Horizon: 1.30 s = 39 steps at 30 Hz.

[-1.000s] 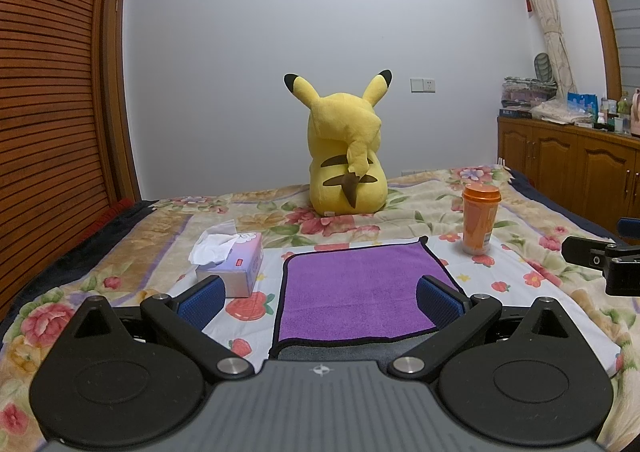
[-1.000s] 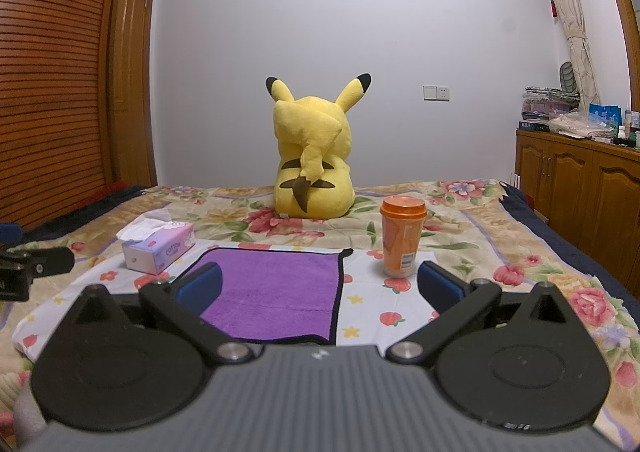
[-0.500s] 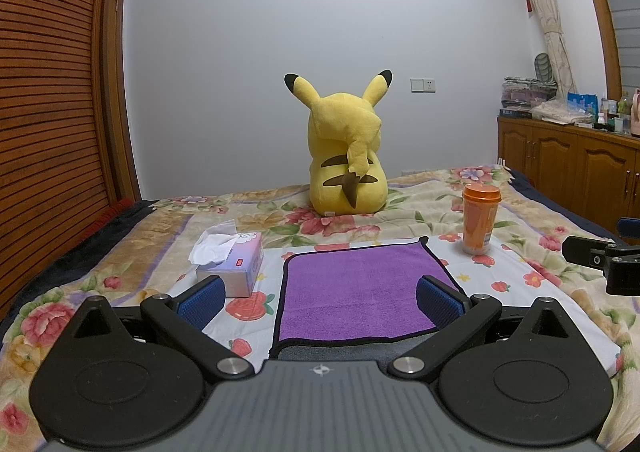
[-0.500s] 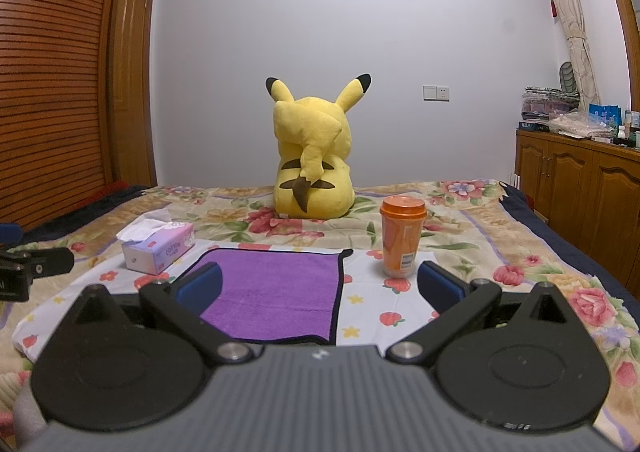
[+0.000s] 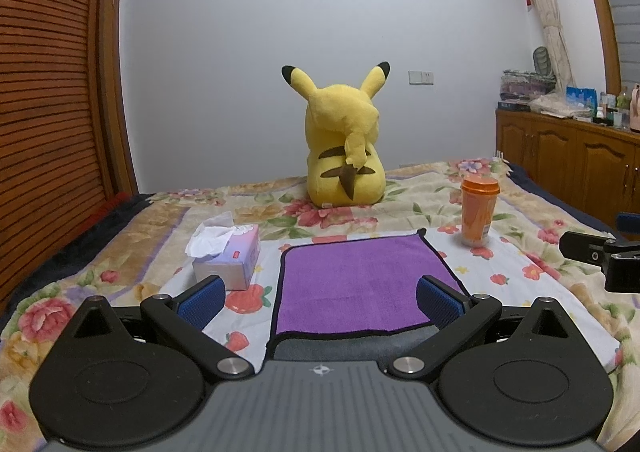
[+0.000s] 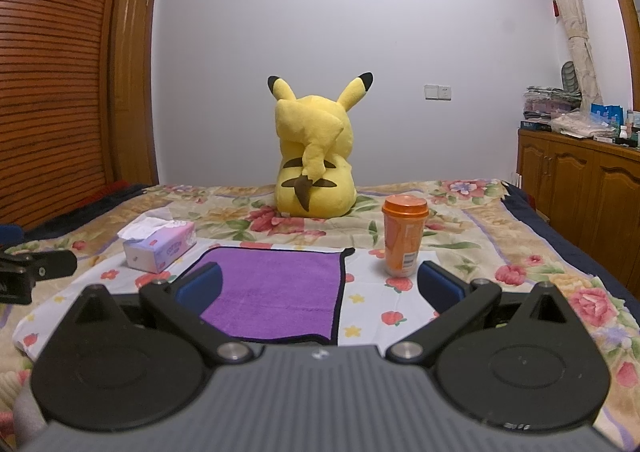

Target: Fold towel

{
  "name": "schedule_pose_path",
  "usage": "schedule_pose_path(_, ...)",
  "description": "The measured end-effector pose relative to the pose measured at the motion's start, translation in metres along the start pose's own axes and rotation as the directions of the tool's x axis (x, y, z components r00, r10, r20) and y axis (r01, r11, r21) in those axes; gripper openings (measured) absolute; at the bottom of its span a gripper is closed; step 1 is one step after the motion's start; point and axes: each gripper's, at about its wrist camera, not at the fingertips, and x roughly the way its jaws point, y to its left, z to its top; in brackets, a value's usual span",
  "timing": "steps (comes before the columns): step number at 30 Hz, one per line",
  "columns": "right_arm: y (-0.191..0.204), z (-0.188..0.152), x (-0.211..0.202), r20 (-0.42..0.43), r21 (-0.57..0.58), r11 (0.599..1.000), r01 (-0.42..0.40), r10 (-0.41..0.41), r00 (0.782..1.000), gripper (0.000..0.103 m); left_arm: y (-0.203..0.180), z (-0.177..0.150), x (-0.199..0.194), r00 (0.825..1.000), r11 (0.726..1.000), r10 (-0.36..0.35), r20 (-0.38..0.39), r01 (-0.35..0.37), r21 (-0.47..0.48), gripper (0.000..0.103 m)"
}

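A purple towel (image 5: 352, 284) with a dark hem lies flat on the flowered bedspread; it also shows in the right wrist view (image 6: 276, 292). My left gripper (image 5: 320, 298) is open and empty, hovering over the towel's near edge. My right gripper (image 6: 320, 286) is open and empty, over the towel's near right corner. Each gripper's body shows at the edge of the other's view.
A tissue box (image 5: 228, 256) sits left of the towel. An orange cup (image 5: 478, 212) stands at its far right. A yellow plush toy (image 5: 344, 156) sits behind. A wooden cabinet (image 5: 568, 160) is at the right, a slatted wooden wall (image 5: 52, 112) at the left.
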Motion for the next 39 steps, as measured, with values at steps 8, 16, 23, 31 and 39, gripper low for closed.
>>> schedule_pose_path(8, 0.002, 0.000, 0.009, -0.025, -0.024, 1.000, -0.016, 0.016, 1.000, 0.103, 0.003, 0.001, 0.016, 0.998, 1.000, -0.006, -0.055, 0.006, 0.002, 0.103)
schedule_pose_path(16, 0.001, 0.001, 0.025, -0.064, -0.044, 0.998, -0.036, 0.033, 0.997, 0.103, 0.014, 0.005, 0.042, 0.994, 1.000, -0.005, -0.110, 0.005, 0.000, 0.103)
schedule_pose_path(23, 0.000, 0.001, 0.046, -0.109, -0.062, 0.996, -0.056, 0.049, 0.993, 0.103, 0.021, 0.007, 0.069, 0.987, 1.000, -0.021, -0.157, 0.022, 0.003, 0.103)
schedule_pose_path(31, 0.003, 0.000, 0.071, -0.168, -0.090, 0.991, -0.100, 0.084, 0.982, 0.103, 0.024, 0.004, 0.100, 0.975, 0.997, -0.055, -0.217, 0.064, 0.037, 0.103)
schedule_pose_path(39, -0.002, -0.004, 0.098, -0.231, -0.090, 0.988, -0.124, 0.100, 0.968, 0.103, 0.033, -0.002, 0.132, 0.955, 0.995, -0.087, -0.282, 0.100, 0.031, 0.103)
